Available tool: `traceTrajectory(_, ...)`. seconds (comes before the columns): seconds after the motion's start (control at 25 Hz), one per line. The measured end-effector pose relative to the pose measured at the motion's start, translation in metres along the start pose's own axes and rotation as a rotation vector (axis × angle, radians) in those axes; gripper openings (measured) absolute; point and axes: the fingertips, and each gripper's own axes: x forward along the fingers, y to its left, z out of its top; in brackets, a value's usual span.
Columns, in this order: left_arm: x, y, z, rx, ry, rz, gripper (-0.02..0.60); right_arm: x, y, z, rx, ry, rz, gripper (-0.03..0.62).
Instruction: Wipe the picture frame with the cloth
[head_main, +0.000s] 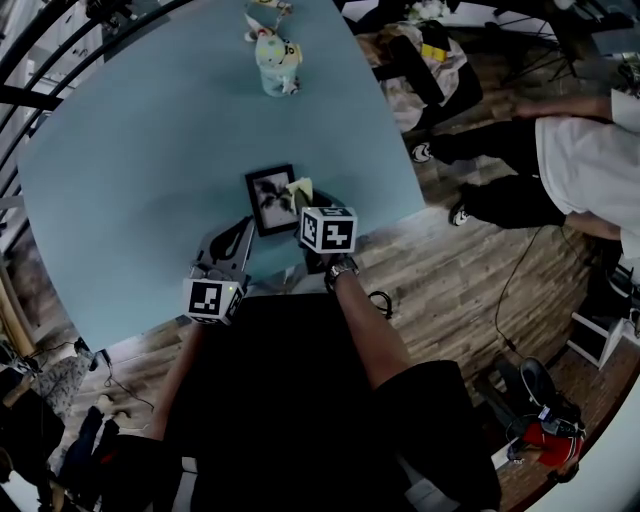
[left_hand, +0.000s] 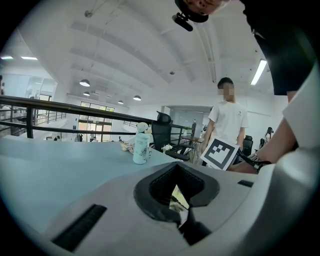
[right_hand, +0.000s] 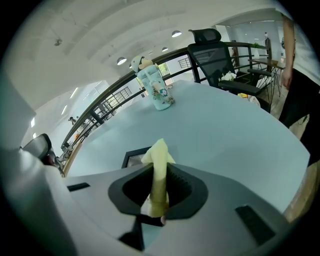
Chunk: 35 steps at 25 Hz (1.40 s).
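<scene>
A small black picture frame (head_main: 270, 200) lies flat on the teal table (head_main: 120, 170), near its front edge. My right gripper (head_main: 303, 202) is shut on a pale yellow cloth (head_main: 300, 187), held over the frame's right edge. In the right gripper view the cloth (right_hand: 159, 162) sticks up between the jaws, with the frame's corner (right_hand: 131, 157) just behind it. My left gripper (head_main: 243, 232) reaches the frame's lower left corner. Its jaws (left_hand: 177, 200) look closed to a narrow slit on the dark frame edge (left_hand: 194, 231).
A teal printed bottle (head_main: 277, 65) stands at the table's far side, with small items behind it. A person in a white shirt (head_main: 585, 160) stands to the right on the wooden floor. An office chair (right_hand: 215, 55) and a railing lie beyond the table.
</scene>
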Motion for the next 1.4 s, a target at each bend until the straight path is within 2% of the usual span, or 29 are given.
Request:
traceTrajectory(0.32,-0.013,0.003,0.002,0.012,-0.015,0.007,-0.003,-0.009,0.012,-0.003,-0.018,-0.015,0.009,0.057)
traceTrajectory(0.72,-0.019,0.006,0.004,-0.007,-0.021,0.037,-0.003,-0.003,0.04,-0.006,-0.08,0.014,0.067,0.058)
traceTrajectory(1.04,-0.031,0.012,0.009,0.016,-0.038,0.062,-0.003,0.009,0.075,-0.022,-0.144,0.061,0.129,0.058)
traceTrajectory(1.4,-0.039,0.018,0.009,-0.001,-0.046,0.098,-0.003,0.022,0.107,-0.041,-0.227,0.128,0.192,0.058)
